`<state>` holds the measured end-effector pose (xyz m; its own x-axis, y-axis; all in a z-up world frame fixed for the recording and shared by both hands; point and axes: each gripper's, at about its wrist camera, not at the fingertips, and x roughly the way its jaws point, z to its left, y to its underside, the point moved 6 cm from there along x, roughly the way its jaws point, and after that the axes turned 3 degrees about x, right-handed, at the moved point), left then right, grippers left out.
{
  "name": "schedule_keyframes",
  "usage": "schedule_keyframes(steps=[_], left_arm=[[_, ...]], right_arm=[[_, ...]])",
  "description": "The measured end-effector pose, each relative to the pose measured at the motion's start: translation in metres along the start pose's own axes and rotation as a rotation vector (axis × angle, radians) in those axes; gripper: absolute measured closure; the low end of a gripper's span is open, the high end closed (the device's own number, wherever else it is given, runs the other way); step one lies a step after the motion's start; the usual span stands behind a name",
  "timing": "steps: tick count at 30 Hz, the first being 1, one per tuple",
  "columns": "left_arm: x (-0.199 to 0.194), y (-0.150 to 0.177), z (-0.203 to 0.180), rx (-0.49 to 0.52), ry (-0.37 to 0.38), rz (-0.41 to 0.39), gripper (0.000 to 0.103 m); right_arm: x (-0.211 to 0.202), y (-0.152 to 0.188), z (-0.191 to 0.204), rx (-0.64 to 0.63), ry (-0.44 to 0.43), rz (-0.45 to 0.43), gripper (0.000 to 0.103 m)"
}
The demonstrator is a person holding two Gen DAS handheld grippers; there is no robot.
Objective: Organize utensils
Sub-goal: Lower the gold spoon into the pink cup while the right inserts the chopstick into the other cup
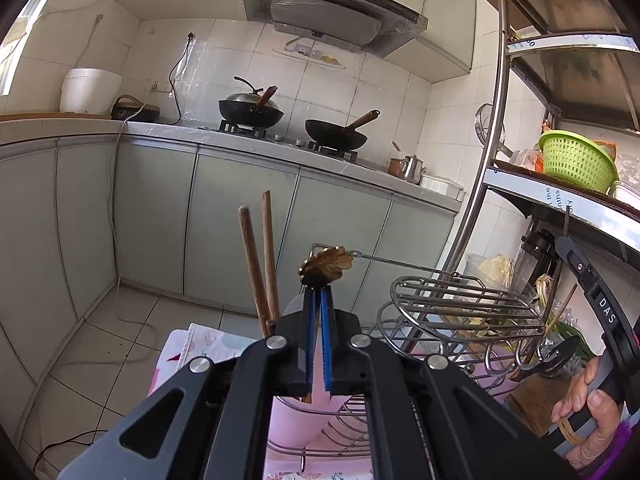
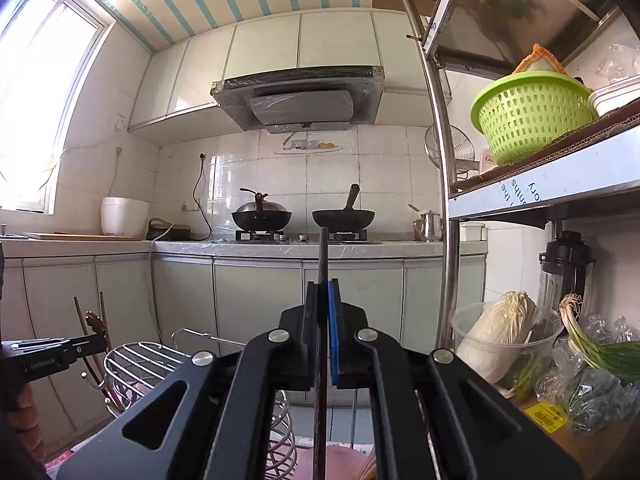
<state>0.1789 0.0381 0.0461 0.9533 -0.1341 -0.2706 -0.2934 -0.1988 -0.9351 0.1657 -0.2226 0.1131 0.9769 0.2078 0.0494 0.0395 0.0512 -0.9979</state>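
Note:
My left gripper is shut on a utensil whose brass flower-shaped handle end sticks up above the fingertips. Two wooden chopsticks stand upright just left of it, rising from a pink cup. A wire utensil rack stands to the right. My right gripper is shut on a thin dark stick-like utensil that runs upright between the pads. The left gripper shows at the left of the right wrist view, beside the wire rack.
A metal shelf post stands close on the right, with a green basket above and a cabbage in a clear tub and scallions below. Kitchen counter with two woks lies behind. Floral cloth covers the surface below.

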Motion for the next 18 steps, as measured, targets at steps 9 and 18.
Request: schedule_keyframes(steps=[9, 18], left_arm=[[0.003, 0.002, 0.0, -0.01, 0.008, 0.011, 0.101], [0.004, 0.002, 0.001, -0.015, 0.022, 0.013, 0.101]], right_arm=[[-0.006, -0.003, 0.0, -0.012, -0.023, -0.009, 0.098], [0.007, 0.01, 0.0, -0.031, -0.009, 0.025, 0.098]])
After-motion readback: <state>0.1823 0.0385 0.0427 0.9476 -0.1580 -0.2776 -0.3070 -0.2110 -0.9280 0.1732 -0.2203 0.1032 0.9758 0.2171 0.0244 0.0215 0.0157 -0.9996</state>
